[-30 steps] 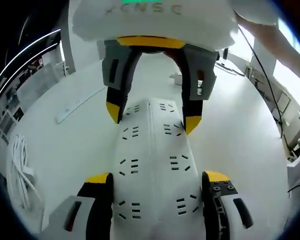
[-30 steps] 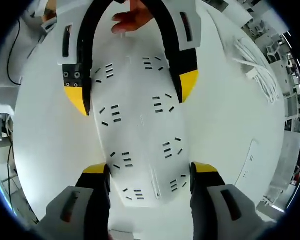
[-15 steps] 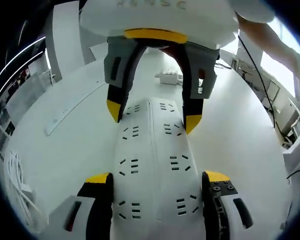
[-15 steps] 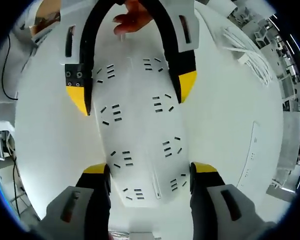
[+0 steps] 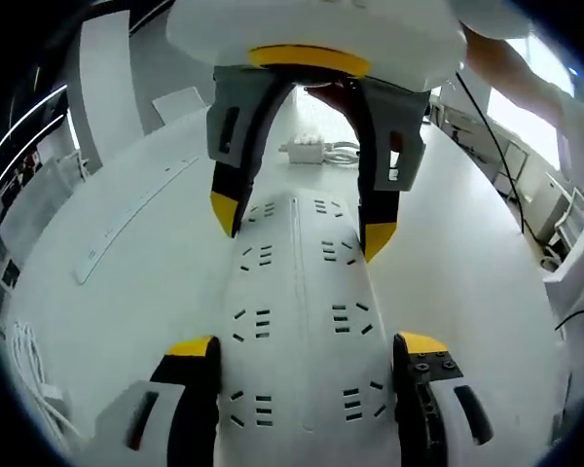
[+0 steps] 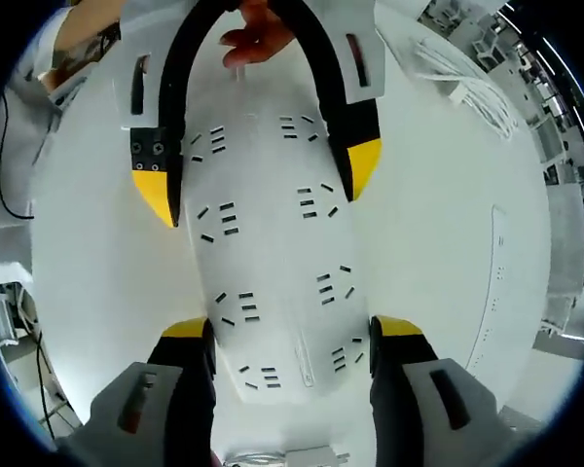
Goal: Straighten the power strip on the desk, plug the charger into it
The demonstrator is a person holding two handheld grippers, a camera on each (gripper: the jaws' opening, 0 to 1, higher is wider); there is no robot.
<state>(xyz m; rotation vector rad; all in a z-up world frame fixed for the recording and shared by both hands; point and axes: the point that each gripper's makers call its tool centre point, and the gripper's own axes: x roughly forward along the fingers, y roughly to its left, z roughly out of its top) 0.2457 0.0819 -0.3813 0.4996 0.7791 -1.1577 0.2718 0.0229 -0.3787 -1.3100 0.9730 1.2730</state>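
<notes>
The long white plastic power strip point(image 5: 297, 321) point(image 6: 273, 263) is clamped at opposite ends by the left gripper point(image 5: 302, 350) and the right gripper point(image 6: 280, 336), over the white desk point(image 5: 127, 282).

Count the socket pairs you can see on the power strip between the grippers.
8 on the power strip in the left gripper view: two columns of four, from beside the right gripper at the far end down to the left gripper. More may be hidden under the jaws.
</notes>
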